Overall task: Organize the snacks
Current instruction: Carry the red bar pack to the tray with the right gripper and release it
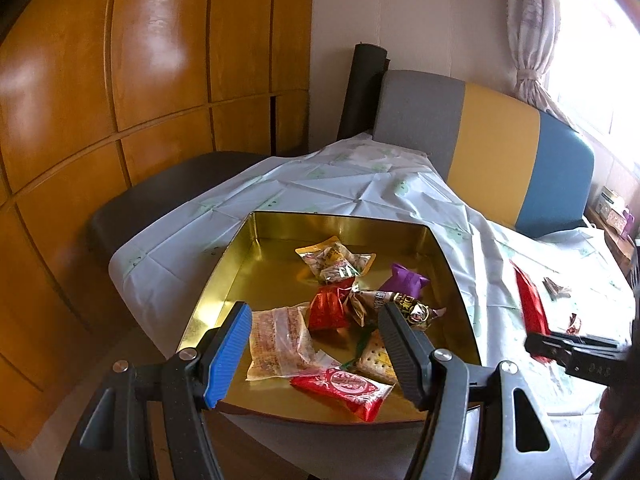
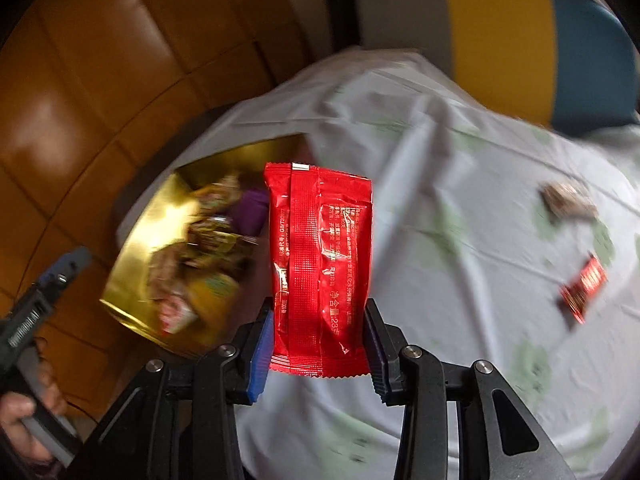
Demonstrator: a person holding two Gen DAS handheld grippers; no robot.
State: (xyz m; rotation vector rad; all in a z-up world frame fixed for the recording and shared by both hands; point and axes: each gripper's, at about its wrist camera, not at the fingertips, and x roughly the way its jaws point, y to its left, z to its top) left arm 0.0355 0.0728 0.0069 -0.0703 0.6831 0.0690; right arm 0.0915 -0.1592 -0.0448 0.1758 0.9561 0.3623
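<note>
At the bottom centre of the right wrist view, the right claw [image 2: 319,344] pinches the lower end of a red snack packet [image 2: 320,264]; the packet's long axis runs straight up the frame, away from the claw. The gold tin [image 2: 132,276] with the other snacks lies to the left of the packet, so I judge the carry must go leftward. Farther right, two small snacks wait on the surface [image 2: 460,240]. The left claw [image 1: 316,356] hangs spread and empty over the tin.
</note>
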